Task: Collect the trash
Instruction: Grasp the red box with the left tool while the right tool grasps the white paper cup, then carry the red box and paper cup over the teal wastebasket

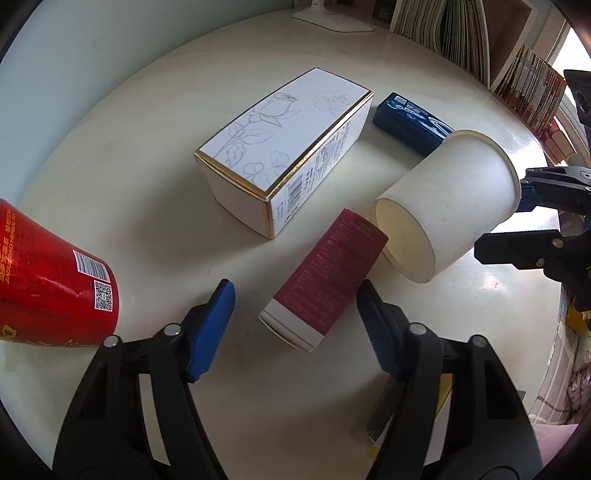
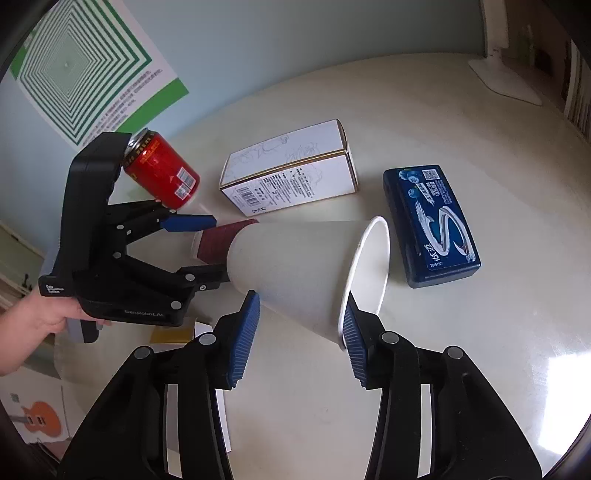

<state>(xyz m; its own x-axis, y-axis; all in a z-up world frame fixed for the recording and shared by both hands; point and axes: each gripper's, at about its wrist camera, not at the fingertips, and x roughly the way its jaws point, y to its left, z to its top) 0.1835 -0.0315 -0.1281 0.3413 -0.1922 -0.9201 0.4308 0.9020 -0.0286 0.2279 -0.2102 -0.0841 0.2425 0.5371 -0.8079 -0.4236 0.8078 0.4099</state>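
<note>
A maroon and white small box [image 1: 321, 288] lies on the pale table [image 1: 140, 155] between the blue pads of my left gripper [image 1: 295, 317]. The right pad is at its edge and the left pad stands clear of it, so the gripper is open. A white paper cup [image 2: 303, 266] lies on its side with its mouth to the right. My right gripper [image 2: 299, 336] straddles the near part of the cup's rim. The cup looks unsquashed and no firm grip shows, so I read this gripper as open. The left wrist view shows the paper cup [image 1: 454, 206] with the right gripper [image 1: 502, 225] at its rim.
A red can [image 1: 48, 280] lies at the left. A white box with rose drawings [image 1: 284, 147] and a dark blue gum box [image 2: 432, 225] lie farther back. A lamp base [image 2: 506, 77] and books [image 1: 443, 29] stand at the far edge. A hand [image 2: 33, 321] holds the left gripper.
</note>
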